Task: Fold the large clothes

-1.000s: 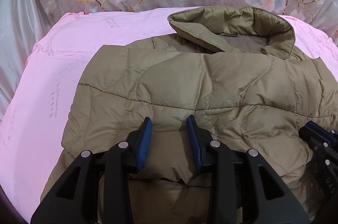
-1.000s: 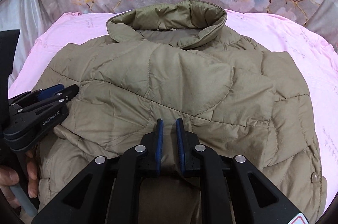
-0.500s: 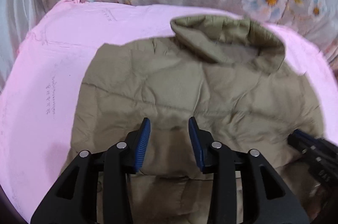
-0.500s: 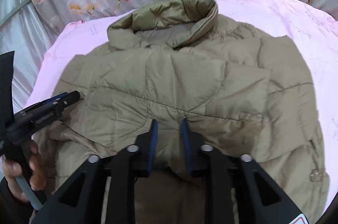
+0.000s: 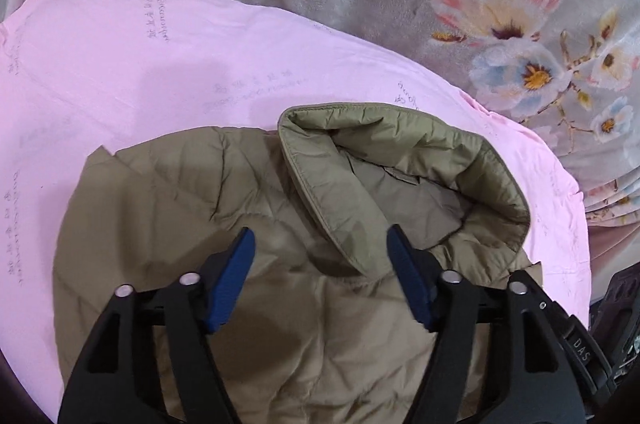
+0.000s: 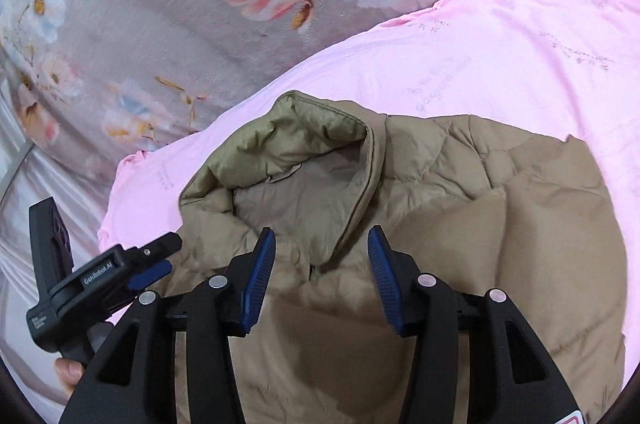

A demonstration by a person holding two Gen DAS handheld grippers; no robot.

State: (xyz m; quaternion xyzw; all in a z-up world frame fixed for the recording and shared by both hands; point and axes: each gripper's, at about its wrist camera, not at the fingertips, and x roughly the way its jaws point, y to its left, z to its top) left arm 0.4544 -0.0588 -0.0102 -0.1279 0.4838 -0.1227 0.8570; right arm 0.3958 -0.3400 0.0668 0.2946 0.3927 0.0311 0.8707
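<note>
An olive quilted jacket (image 5: 168, 216) lies folded on a pink sheet (image 5: 120, 64), its stand-up collar (image 5: 404, 160) toward the far side. My left gripper (image 5: 322, 244) hovers over the jacket just below the collar, its jaws opening, with nothing pressed between the blue pads. My right gripper (image 6: 322, 244) hangs above the same jacket (image 6: 500, 224) near the collar (image 6: 288, 152), its jaws also opening and free of cloth. In the right wrist view the left gripper (image 6: 154, 258) shows at the lower left, held by a hand (image 6: 68, 370).
A grey blanket with a flower print (image 5: 500, 16) lies beyond the pink sheet (image 6: 500, 56). Pale cloth (image 6: 36, 224) hangs at the left edge of the right wrist view. The right gripper's black body (image 5: 616, 308) shows at the right edge of the left wrist view.
Both grippers let go of the jacket's folded edge and opened wider. Both rose and moved toward the collar while rolling, so the collar now sits much nearer in each view.
</note>
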